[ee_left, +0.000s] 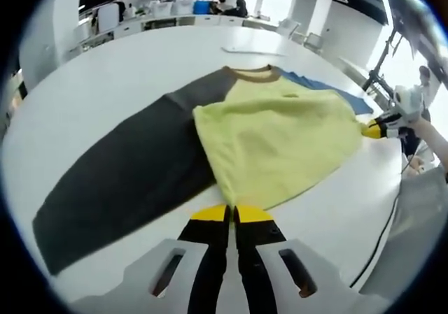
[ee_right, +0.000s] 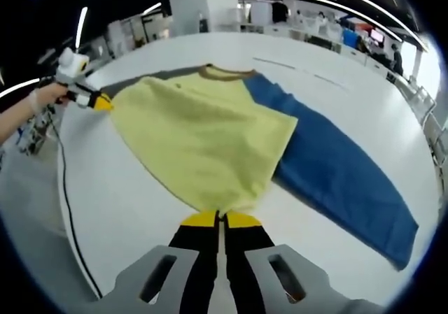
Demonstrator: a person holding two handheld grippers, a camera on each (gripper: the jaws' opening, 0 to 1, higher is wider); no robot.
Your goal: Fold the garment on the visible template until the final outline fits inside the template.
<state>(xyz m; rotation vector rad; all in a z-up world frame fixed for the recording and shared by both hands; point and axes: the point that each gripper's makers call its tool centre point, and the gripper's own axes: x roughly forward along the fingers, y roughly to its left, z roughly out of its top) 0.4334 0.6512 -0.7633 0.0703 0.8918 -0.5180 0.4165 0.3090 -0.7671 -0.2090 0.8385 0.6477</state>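
1. Two grippers clamp the hem of a yellow garment [ee_left: 276, 136] spread on a white table [ee_left: 119, 69]. In the left gripper view the left gripper [ee_left: 232, 214] sits bottom centre, its yellow-tipped jaws pressed together on the cloth edge.
2. In the right gripper view the right gripper [ee_right: 220, 219] pinches the opposite corner of the hem the same way, at bottom centre.
3. At the right edge of the left gripper view, the right gripper reaches the garment's far corner, held by a person's hand [ee_left: 413, 124].
4. One dark grey sleeve [ee_left: 119, 181] runs to the lower left in that view; a blue sleeve [ee_right: 343, 167] runs to the lower right in the right gripper view.
5. A black cable [ee_right: 66, 216] crosses the table at lower left.
6. Desks, monitors and people in the background are too small to make out; no template outline can be told apart.
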